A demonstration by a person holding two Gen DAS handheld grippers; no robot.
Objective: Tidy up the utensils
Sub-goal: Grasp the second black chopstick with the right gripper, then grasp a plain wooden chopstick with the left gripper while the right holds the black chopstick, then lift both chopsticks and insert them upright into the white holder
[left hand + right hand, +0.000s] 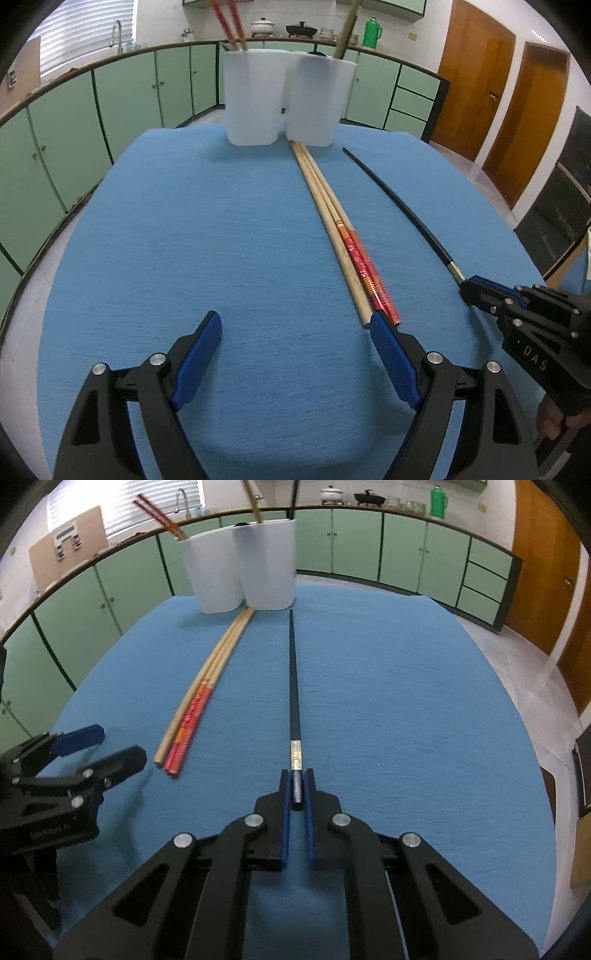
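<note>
The right gripper (297, 784) pinches the butt end of the black chopstick (294, 686), which points toward 12 o'clock at the white holder (269, 572). The left gripper (295, 332) hangs wide open, empty. Held so near its end, the chopstick may pivot or slip when lifted, knocking the loose chopsticks (199, 698) at 10 o'clock.

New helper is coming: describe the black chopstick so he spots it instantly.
On the blue tablecloth, before the white holders, it lies right of the wooden and red chopsticks. The black chopstick lies alone, silver-banded, its end between the right gripper's jaws.
</note>
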